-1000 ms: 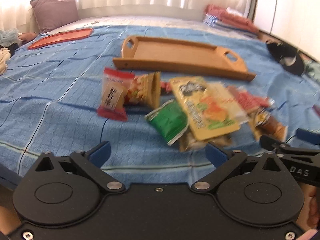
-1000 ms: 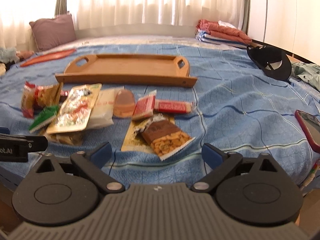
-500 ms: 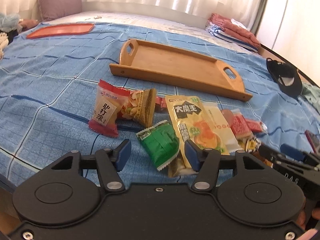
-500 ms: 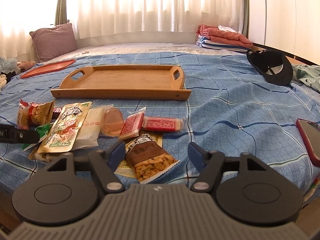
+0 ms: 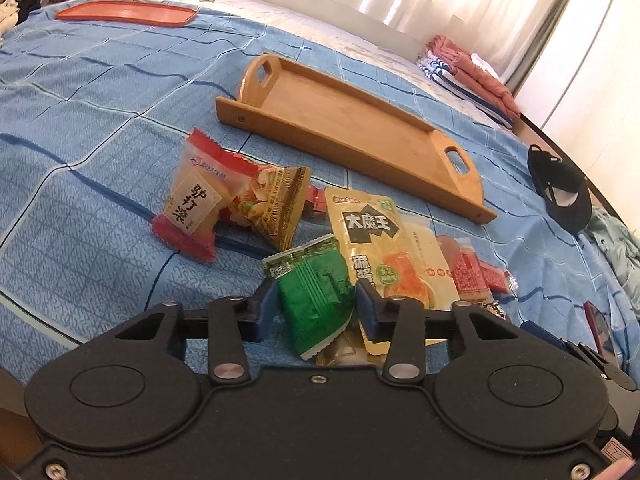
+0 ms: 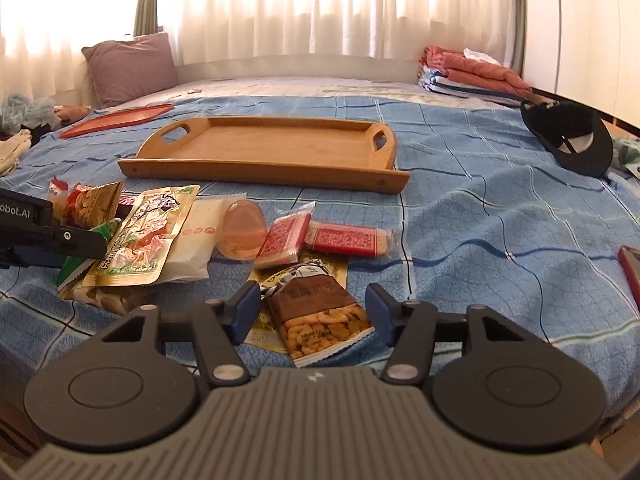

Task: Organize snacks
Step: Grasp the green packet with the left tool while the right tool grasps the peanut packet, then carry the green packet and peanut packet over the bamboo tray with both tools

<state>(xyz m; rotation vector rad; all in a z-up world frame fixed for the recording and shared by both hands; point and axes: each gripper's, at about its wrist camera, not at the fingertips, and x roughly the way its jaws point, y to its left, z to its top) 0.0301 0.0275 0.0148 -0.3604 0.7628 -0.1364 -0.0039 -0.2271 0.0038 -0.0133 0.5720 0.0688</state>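
Snack packets lie in a heap on the blue bedspread in front of an empty wooden tray (image 5: 280, 120) (image 6: 260, 168). My left gripper (image 5: 316, 308) is closing, and its blue pads press both sides of a crumpled green packet (image 5: 316, 280). Behind the green packet lie a yellow pouch (image 5: 372, 240), a gold packet (image 5: 272, 204) and a red-and-white packet (image 5: 192, 200). My right gripper (image 6: 312, 308) holds a brown packet of nuts (image 6: 316, 316) between its pads, touching both edges. Two red bars (image 6: 348, 240), a jelly cup (image 6: 242, 228) and a white pack (image 6: 196, 240) lie beyond it.
A black cap (image 6: 576, 140) sits at the right. A red phone (image 6: 632, 272) lies at the bed's right edge. At the far left is an orange flat tray (image 5: 124, 12), with a pillow (image 6: 128, 64) behind it. Folded clothes (image 6: 472, 68) are stacked at the back right.
My left jaws went from wide apart to closed on the green packet as the gripper rolled and neared the pile. My right jaws narrowed around the brown packet, then held.
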